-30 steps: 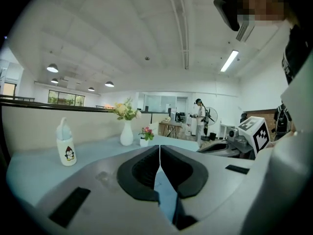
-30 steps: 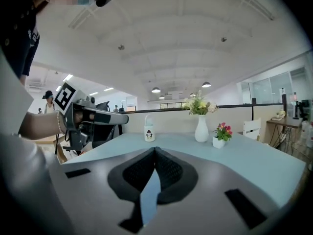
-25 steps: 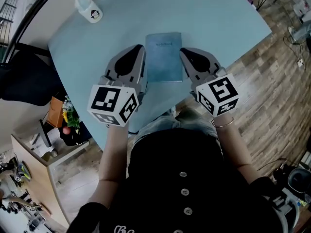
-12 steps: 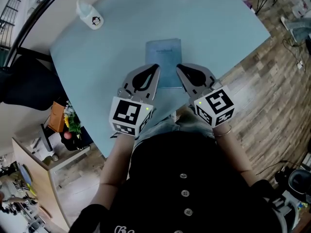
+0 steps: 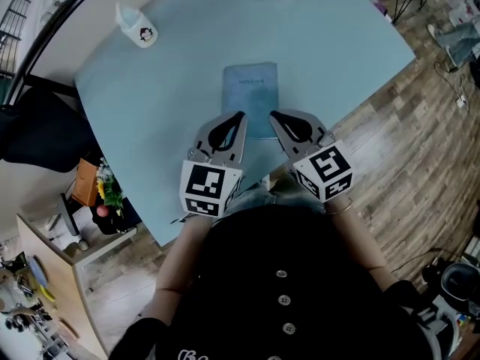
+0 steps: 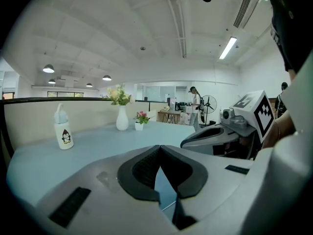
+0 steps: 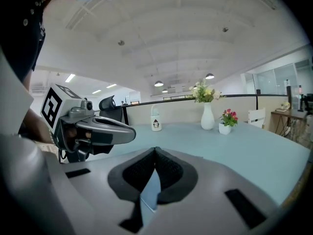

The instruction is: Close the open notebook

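The left gripper [image 5: 240, 115] and right gripper [image 5: 271, 115] sit side by side over the tabletop's [image 5: 165, 81] near edge, tilted slightly down, each with jaws pressed together on nothing. The notebook [image 5: 250, 88] lies closed just beyond their tips. At the far edge, a white vase [image 6: 121, 119] holds flowers [image 6: 119, 96].

Table: pale blue top [image 5: 165, 88] with a rounded edge, filling the upper middle of the head view.
Floor: wood-look planks [image 5: 420, 148] in mixed browns.
Ceiling: white [image 6: 122, 28], with a lit strip light [image 6: 228, 48] and round pendant lamps [image 6: 48, 69] (also lit).
Partition: low cream wall [image 6: 29, 124] with a dark top rail, along the table's far side.
Furniture: dark chair [image 5: 37, 126] beside the table; wooden shelf unit [image 5: 67, 253] cluttered with small things.
Far end: glass panels [image 7: 279, 84] and a standing fan [image 6: 209, 103].
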Demonstrator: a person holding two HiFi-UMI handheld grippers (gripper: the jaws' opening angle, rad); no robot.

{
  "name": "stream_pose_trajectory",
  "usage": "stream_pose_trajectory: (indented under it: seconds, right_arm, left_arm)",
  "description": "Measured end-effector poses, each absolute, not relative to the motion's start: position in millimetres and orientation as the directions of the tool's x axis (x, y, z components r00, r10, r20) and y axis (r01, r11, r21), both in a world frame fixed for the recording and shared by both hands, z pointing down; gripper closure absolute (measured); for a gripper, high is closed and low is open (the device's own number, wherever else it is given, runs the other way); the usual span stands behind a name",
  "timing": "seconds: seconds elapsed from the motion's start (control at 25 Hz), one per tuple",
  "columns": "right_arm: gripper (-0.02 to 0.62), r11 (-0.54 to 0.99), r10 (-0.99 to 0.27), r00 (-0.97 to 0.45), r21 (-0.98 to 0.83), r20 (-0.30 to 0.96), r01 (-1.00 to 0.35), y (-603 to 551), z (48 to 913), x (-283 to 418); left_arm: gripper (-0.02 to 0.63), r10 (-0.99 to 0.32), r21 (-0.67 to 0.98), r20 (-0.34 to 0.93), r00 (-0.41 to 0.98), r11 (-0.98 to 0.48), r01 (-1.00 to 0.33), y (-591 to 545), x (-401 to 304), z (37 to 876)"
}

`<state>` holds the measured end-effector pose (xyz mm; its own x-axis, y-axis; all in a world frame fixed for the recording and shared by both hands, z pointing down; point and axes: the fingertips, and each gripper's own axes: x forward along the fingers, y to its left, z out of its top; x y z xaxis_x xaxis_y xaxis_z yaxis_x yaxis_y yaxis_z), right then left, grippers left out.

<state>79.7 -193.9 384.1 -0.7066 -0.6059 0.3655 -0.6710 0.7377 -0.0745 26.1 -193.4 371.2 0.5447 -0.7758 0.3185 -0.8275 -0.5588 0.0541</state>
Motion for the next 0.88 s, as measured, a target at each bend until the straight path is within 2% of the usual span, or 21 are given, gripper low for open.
stream_pose_trajectory:
  seconds: [0.32, 0.88]
  right_arm:
    - [0.594, 0.749, -0.589, -0.719, -0.084, 0.368, -0.657, -191.5, 386.1, 73.7]
    - [0.594, 0.756, -0.575, -0.731, -0.103, 0.367, -0.646, -188.0, 386.0, 71.0]
  left_arm:
    - [0.592, -0.786, 0.072, 0.36, 0.503, -0.515, -0.854, -194.1, 15.8, 384.2]
    - [0.592, -0.727, 0.13, 0.391, 0.564, -0.563, -0.816, -187.9, 24.7, 394.7]
